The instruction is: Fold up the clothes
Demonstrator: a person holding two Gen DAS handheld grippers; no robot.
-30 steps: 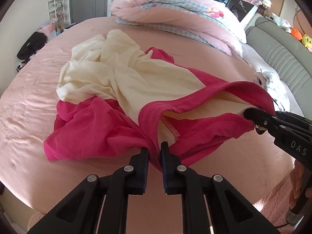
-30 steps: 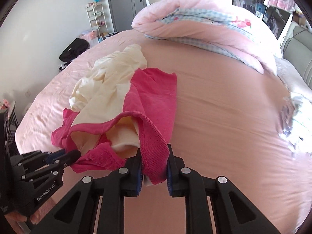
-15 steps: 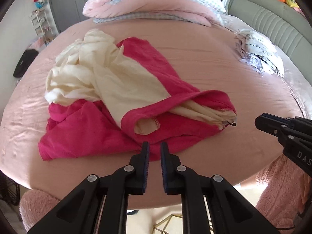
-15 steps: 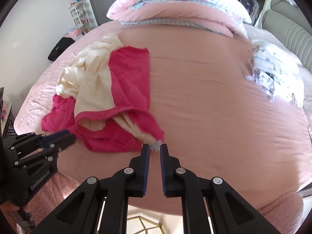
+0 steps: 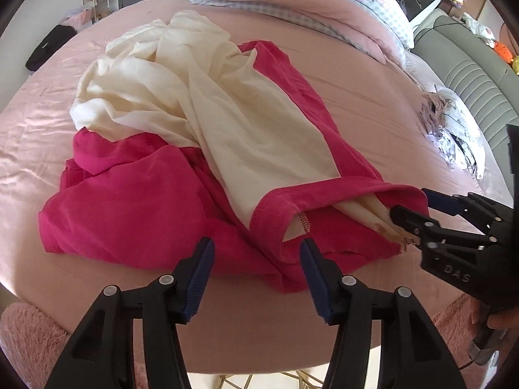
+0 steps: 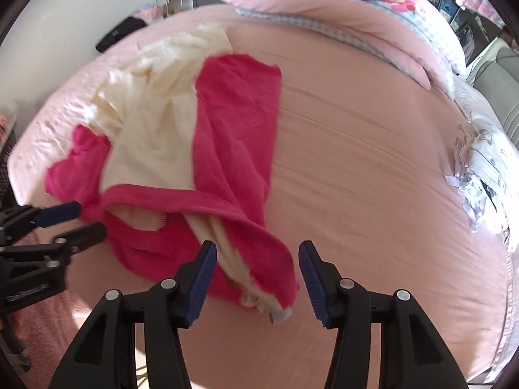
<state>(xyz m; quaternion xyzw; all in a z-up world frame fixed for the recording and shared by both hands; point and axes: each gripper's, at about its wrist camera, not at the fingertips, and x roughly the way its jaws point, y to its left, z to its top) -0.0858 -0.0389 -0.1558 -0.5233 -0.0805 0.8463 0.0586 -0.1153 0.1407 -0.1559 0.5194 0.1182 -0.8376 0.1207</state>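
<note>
From the left wrist, the left gripper [image 5: 256,253] is hanging with jaws freshly spread over the near hem of the crumpled magenta-and-cream cotton garment [image 5: 227,149], which is lying on the pink-sheeted bed [image 5: 356,74]. From the right wrist, the right gripper [image 6: 258,256] is likewise parting, the garment's corner lying loose between its pads, unpinched.

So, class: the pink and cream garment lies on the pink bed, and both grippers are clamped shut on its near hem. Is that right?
Not quite. The garment does lie on the bed, but both wrist views show the left gripper and right gripper open, jaws just spread, the hem loose between them.
</note>
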